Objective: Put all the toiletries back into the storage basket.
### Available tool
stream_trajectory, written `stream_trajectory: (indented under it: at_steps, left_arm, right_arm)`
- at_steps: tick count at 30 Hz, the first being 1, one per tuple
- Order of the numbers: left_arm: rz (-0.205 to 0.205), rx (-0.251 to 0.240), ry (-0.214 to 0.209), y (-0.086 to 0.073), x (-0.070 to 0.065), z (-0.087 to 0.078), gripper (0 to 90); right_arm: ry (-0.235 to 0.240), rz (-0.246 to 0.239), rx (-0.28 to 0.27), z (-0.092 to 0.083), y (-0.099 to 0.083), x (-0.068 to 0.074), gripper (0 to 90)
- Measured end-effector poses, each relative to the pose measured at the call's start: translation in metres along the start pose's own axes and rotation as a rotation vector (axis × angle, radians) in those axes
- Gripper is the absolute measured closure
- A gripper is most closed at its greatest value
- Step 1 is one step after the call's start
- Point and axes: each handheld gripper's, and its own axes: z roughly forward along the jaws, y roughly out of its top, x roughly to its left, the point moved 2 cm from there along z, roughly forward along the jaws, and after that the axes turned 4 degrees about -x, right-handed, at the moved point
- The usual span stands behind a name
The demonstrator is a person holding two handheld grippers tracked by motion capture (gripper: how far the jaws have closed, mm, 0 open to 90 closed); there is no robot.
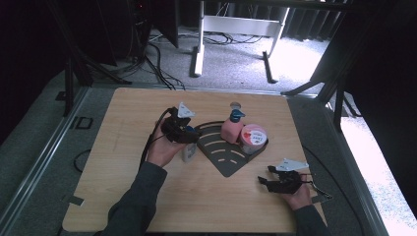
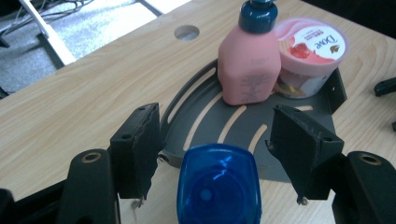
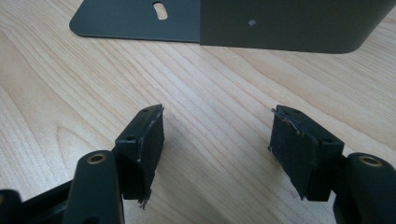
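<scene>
On the wooden table (image 1: 147, 196), the left claw (image 2: 217, 144) gapes around a blue-capped bottle (image 2: 218, 184), untouched

The pink-lidded tub (image 2: 308, 53) reads "Dove" on its lid; other print stays illegible.

Looks like a lab or recording studio setup, not a home: a bare wooden table (image 1: 147, 196) sits on grey carpet (image 1: 236, 54), black curtains (image 1: 383, 73) hang right and left, cables (image 1: 157, 64) snake across the far floor by a white stand (image 1: 236, 24).
</scene>
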Motion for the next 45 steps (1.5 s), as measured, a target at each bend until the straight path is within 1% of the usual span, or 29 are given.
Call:
stream_trajectory:
  at_steps: [2,5,6,9,12,19,24,30,35,41,45]
  left_arm:
    - [-0.001,0.011,0.0,-0.001,0.0,0.0,34.6]
    - [-0.004,0.013,-0.001,-0.002,0.001,0.001,35.2]
    - [-0.008,0.022,-0.006,-0.003,0.002,0.001,35.2]
    - [-0.012,0.042,-0.008,-0.005,0.003,0.002,37.7]
    - [-0.016,0.05,-0.011,-0.006,0.003,0.002,39.0]
    - [-0.019,0.08,-0.013,-0.009,0.004,0.005,40.0]
    - [-0.013,0.101,-0.017,-0.01,0.003,0.008,40.8]
    - [-0.012,0.115,-0.017,-0.011,0.002,0.01,42.1]
    - [-0.023,0.122,-0.02,-0.013,0.003,0.012,43.4]
    - [-0.028,0.141,-0.017,-0.017,0.004,0.014,43.8]
    - [-0.03,0.144,-0.016,-0.018,0.005,0.015,45.1]
  right_arm:
    - [0.0,0.0,0.0,0.0,0.0,0.0,34.6]
    - [0.0,0.0,0.0,0.0,0.0,0.0,34.6]
    - [0.0,0.0,0.0,0.0,0.0,0.0,34.6]
    - [0.0,0.0,0.0,0.0,0.0,0.0,34.6]
    - [-0.001,-0.001,0.0,0.0,0.0,0.0,34.6]
    - [0.0,0.001,0.001,0.0,0.0,0.0,34.6]
    - [0.0,0.001,0.001,0.0,0.0,0.0,34.6]
    - [0.0,0.001,0.001,0.0,0.0,0.0,34.6]
    - [0.0,0.001,0.001,0.0,0.0,0.0,34.6]
    - [0.0,0.001,0.001,0.0,0.0,0.0,34.6]
    - [0.0,0.001,0.001,0.0,0.0,0.0,34.6]
